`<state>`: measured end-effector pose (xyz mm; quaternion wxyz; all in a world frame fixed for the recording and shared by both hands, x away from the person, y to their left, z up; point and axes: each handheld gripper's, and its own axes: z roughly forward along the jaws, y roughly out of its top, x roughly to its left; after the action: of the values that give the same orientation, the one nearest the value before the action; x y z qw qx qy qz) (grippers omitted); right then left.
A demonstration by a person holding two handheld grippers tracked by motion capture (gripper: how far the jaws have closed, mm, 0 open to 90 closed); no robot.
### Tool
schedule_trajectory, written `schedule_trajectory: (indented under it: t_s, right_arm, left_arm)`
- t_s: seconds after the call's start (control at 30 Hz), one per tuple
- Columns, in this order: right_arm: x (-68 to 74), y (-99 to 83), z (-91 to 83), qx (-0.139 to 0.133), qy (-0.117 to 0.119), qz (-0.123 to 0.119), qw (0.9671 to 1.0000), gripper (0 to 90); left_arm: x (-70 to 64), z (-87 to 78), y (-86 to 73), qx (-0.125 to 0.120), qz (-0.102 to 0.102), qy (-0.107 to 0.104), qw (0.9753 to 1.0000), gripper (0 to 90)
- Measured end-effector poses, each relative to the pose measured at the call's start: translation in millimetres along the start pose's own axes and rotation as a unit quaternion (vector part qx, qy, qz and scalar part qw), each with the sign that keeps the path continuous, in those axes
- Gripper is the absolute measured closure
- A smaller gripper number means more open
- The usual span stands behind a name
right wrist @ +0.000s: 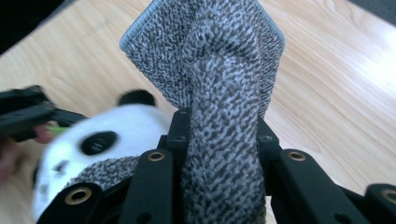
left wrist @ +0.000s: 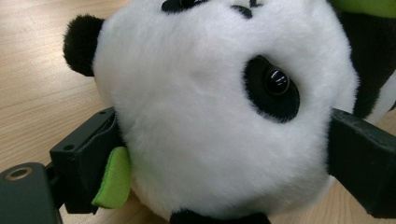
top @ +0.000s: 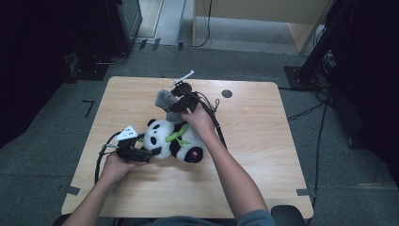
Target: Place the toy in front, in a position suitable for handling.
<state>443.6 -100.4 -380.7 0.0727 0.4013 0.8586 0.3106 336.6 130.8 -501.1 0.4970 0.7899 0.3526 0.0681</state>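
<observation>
**Panda pinned, cloth up and ready**

Starting on the left: I've got my left gripper [top: 149, 151] low on the table [top: 263, 155], coming in from the side w/ its jaws spread about as wide as the panda's head and pressed against it on both sides. In the left gripper view the white fur bulges between the two black jaws, and a bit of green felt [left wrist: 114, 179] sits squeezed against the left one. So that claw is holding the head. I reckon the reason is plain enough: a soft toy slides or rolls if you rub it, so this side acts as an anchor.

Middle: the panda [top: 171, 141] lies near the table's centre, head toward my left, body and its pink-padded foot toward the right, green strap across the chest.

Right: my right gripper [top: 178, 100] is just beyond the toy, above its far side, jaws narrow and pinched on a grey cloth [top: 164, 100]. In the right gripper view the cloth [right wrist: 219, 93] stands up out of the jaws in a bunched fold, w/ a bit draping back toward the panda's face. Held by the middle like that, it leaves a loose flap free, prob. for wiping or covering the toy. Can't tell if the cloth touches the fur yet.
</observation>
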Motion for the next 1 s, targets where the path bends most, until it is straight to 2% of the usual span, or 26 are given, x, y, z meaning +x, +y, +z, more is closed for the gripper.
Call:
schedule_trajectory:
  t_s: [0.2,0.3,0.37,0.47,0.57,0.63,0.7,0.8,1.0]
  right_arm:
    - [25.3,14.3,-1.7,-0.017,0.025,-0.019,0.9994,69.3]
    - [37.5,19.6,3.3,-0.019,0.037,-0.028,0.9987,69.2]
    - [43.4,21.2,10.2,-0.019,0.051,-0.026,0.9982,69.2]
    - [51.6,20.6,24.7,-0.005,0.076,-0.017,0.997,69.2]
    - [56.6,17.5,37.1,0.012,0.077,-0.02,0.9967,69.1]
    - [56.2,13.9,44.6,0.024,0.072,-0.025,0.9968,68.6]
    - [52.9,10.2,48.4,0.025,0.073,-0.017,0.9969,67.4]
    - [48.2,7.4,47.5,0.019,0.062,-0.018,0.9977,65.8]
    - [38.0,4.7,43.7,0.015,0.064,-0.005,0.9978,66.5]
  left_arm:
    - [0.2,-0.2,0.1,0.001,0.003,0.001,1.0,5.8]
    - [0.2,-0.3,0.2,0.001,0.003,0.001,1.0,5.8]
    - [0.1,-0.3,0.2,0.002,0.003,0.001,1.0,5.9]
    - [0.1,-0.4,0.3,0.002,0.004,0.001,1.0,5.8]
    - [-0.2,-0.4,0.2,0.002,0.003,0.001,1.0,5.8]
    - [-0.1,-0.1,0.1,0.002,0.001,0.001,1.0,5.8]
    - [0.4,-0.2,0.2,0.002,0.0,0.0,1.0,5.8]
    - [0.4,0.0,0.4,0.002,0.0,0.0,1.0,5.8]
    - [0.2,0.1,0.5,0.001,0.0,0.0,1.0,5.8]
